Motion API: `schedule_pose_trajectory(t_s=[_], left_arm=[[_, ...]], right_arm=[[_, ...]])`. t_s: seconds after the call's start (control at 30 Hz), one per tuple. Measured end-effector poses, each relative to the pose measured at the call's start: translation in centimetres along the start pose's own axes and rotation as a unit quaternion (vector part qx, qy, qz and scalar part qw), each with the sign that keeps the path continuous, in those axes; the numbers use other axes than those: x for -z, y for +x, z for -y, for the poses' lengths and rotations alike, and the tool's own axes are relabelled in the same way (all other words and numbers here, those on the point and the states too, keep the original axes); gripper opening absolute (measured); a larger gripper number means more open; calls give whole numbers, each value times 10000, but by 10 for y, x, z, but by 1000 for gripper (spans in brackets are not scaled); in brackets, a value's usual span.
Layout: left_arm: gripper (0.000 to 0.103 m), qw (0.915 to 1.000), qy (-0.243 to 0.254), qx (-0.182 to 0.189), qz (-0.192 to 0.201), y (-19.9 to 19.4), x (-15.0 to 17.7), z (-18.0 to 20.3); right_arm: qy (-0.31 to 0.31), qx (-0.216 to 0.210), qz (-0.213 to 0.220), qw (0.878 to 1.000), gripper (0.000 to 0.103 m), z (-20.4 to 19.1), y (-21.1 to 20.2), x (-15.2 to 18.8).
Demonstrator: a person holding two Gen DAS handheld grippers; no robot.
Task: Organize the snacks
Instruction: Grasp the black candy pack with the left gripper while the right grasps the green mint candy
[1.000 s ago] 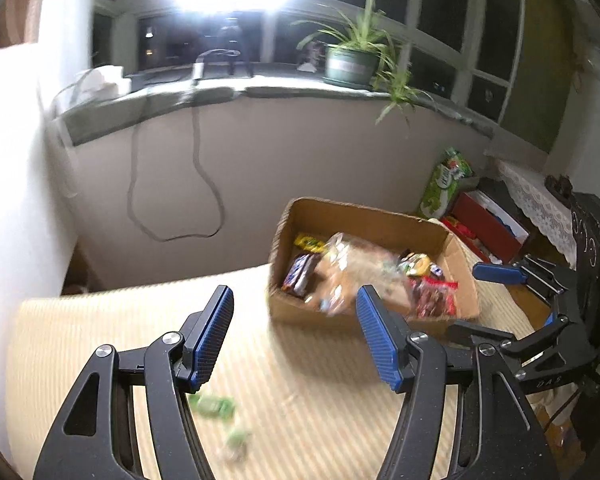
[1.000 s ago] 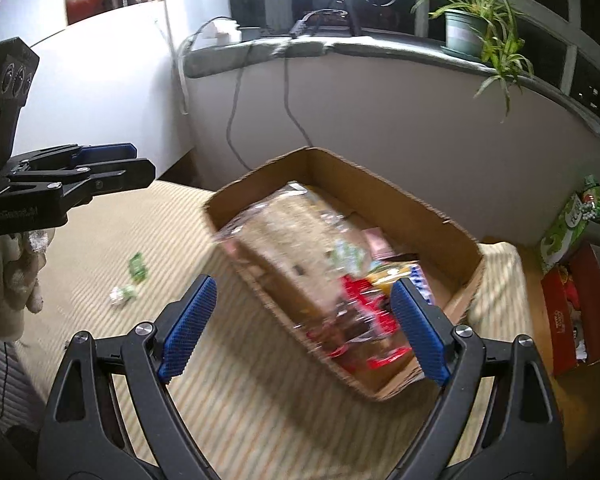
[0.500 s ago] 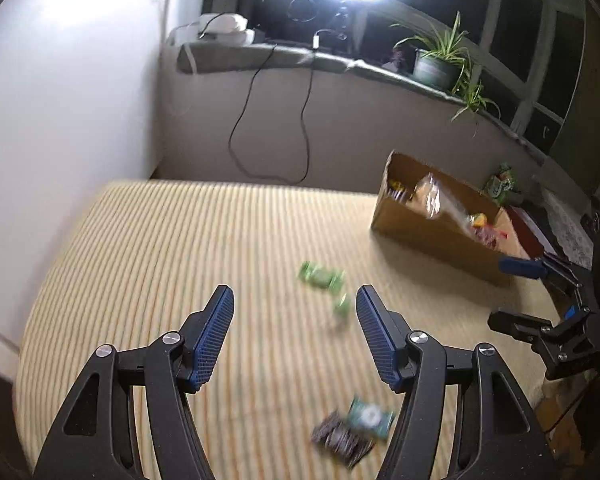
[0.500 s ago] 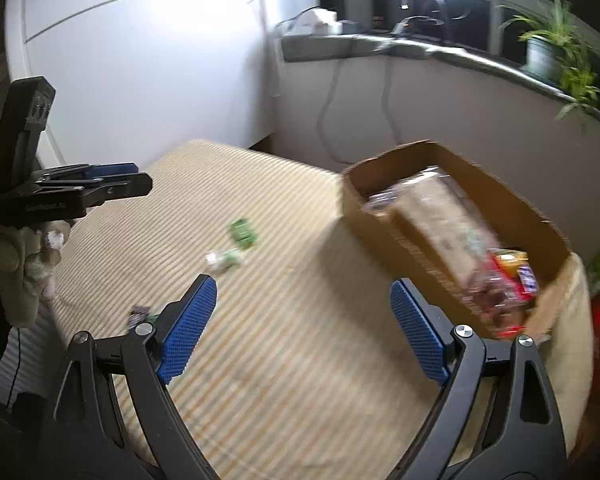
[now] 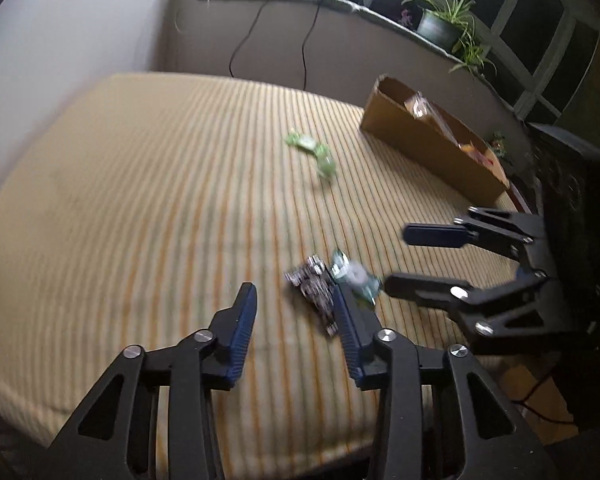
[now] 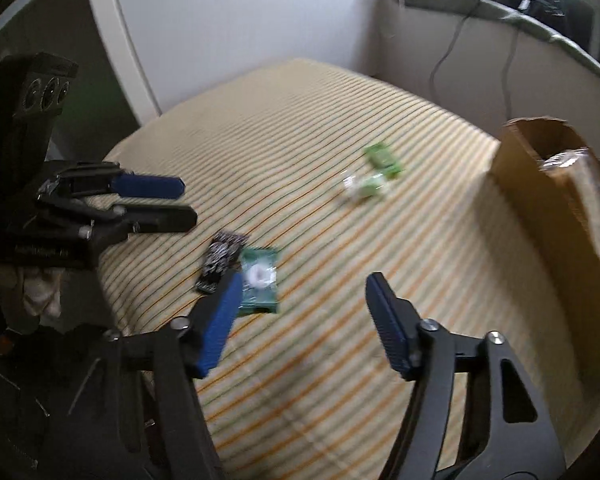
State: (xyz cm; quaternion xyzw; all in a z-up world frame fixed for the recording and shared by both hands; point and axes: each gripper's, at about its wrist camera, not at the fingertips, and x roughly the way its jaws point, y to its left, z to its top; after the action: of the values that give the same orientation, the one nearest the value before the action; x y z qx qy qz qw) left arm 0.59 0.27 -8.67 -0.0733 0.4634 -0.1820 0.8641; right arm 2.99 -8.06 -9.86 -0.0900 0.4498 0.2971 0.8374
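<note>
Left wrist: both tools [image 5: 294, 306] tilted downward

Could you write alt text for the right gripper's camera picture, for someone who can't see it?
The right gripper, jaws apart and empty, hangs over a striped yellow tablecloth by a dark green snack packet and a black patterned packet. Two light green wrapped sweets lie farther off; a brown cardboard box stands right, the left gripper left.

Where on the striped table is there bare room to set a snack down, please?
The table is bare from the wall-side edge to the green candies. It is crowded near the front, where two wrappers lie between both grippers, and by the box.
</note>
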Motion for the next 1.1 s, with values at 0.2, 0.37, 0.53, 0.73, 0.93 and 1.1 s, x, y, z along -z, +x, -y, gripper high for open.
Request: schedule_pose_trajectory(t_s=[0.2, 0.37, 0.53, 0.73, 0.93, 1.1], left_arm=[[33, 9999, 42, 72, -125, 5, 8, 9], [33, 9997, 107, 57, -222, 14, 7, 12], [33, 9996, 176, 19, -216, 18, 2, 16], [33, 9990, 366, -151, -196, 25, -2, 24], [33, 9962, 725, -465, -139, 33, -1, 37], [24, 9929, 959, -700, -19, 35, 1, 39]], right_arm=[[-85, -220, -266, 9994, 44, -8, 22, 5], [-163, -164, -297, 9993, 40, -12, 30, 2], [-199, -53, -327, 9993, 31, -12, 35, -5], [-90, 27, -326, 9994, 26, -4, 33, -7], [40, 177, -309, 9994, 26, 5, 29, -4], [105, 208, -287, 9993, 26, 9, 25, -1]])
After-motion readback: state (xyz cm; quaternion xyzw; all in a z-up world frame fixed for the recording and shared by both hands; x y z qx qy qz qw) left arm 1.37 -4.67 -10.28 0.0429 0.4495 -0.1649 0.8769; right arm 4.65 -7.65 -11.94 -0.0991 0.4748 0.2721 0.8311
